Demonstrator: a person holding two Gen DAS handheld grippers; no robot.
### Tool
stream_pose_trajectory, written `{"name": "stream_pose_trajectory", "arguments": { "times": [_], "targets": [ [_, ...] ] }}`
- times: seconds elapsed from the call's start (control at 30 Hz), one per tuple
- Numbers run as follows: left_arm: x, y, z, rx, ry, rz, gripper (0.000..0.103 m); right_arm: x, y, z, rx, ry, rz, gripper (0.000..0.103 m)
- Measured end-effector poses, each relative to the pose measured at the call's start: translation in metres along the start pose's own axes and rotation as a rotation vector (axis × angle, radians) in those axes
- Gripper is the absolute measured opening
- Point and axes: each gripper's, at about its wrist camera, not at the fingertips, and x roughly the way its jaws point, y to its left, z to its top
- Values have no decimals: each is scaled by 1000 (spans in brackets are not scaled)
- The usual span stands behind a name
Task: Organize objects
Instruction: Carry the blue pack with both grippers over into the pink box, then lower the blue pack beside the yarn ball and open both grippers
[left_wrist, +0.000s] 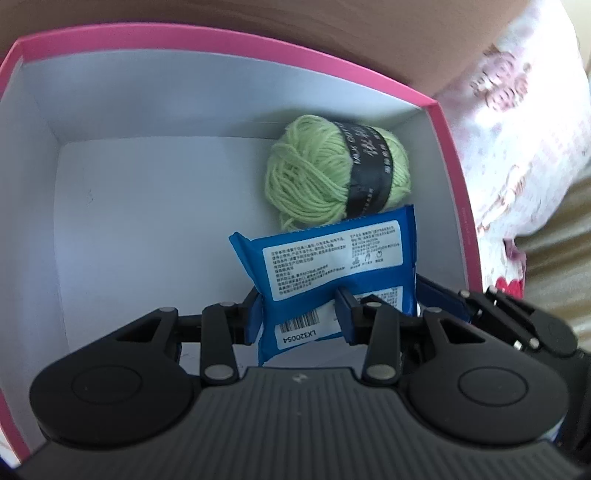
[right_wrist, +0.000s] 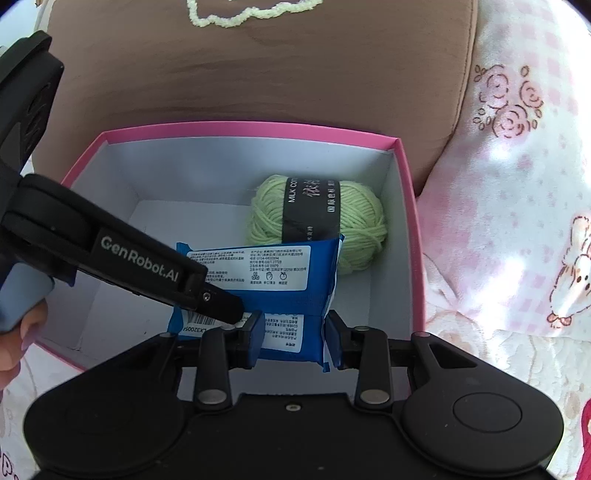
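A blue wipes packet (left_wrist: 332, 258) (right_wrist: 266, 269) with a white printed label is held inside a pink box (left_wrist: 221, 38) (right_wrist: 251, 129) with white inner walls. My left gripper (left_wrist: 300, 314) (right_wrist: 232, 314) is shut on the packet's left part. My right gripper (right_wrist: 294, 330) is shut on its right end, and one of its blue fingers (left_wrist: 441, 295) shows in the left wrist view. A ball of light green yarn (left_wrist: 314, 173) (right_wrist: 354, 221) with a black band lies in the box's far right corner, just behind the packet. Whether packet and yarn touch I cannot tell.
The box's white floor (left_wrist: 147, 221) is bare on the left half. A brown cushion (right_wrist: 258, 74) stands behind the box. Pink-and-white floral bedding (right_wrist: 517, 221) (left_wrist: 517, 147) lies to the right. A person's hand (right_wrist: 22, 332) holds the left gripper's handle.
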Motion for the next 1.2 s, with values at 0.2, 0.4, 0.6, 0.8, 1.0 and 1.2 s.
{"name": "stream_pose_trajectory", "arguments": {
  "times": [0.2,0.4,0.6,0.8,1.0,1.2],
  "targets": [
    [6,-2,0,4,3,17,40,5,1,2,20,31,-15,40],
    [14,10,4,-94,17,-59,41,0,11,0,-28,1,-80,40],
    [20,3,6,-78,0,-51,40,2,12,4,-52,12,-139,40],
    [32,3,7,-121,5,-61,39,1,4,3,-28,-27,-141,40],
    [32,0,9,-103,-31,-28,29,-20,3,0,-36,-77,-75,40],
    [29,-5,8,-75,-45,-13,30,-36,-6,-12,47,-69,19,40]
  ]
}}
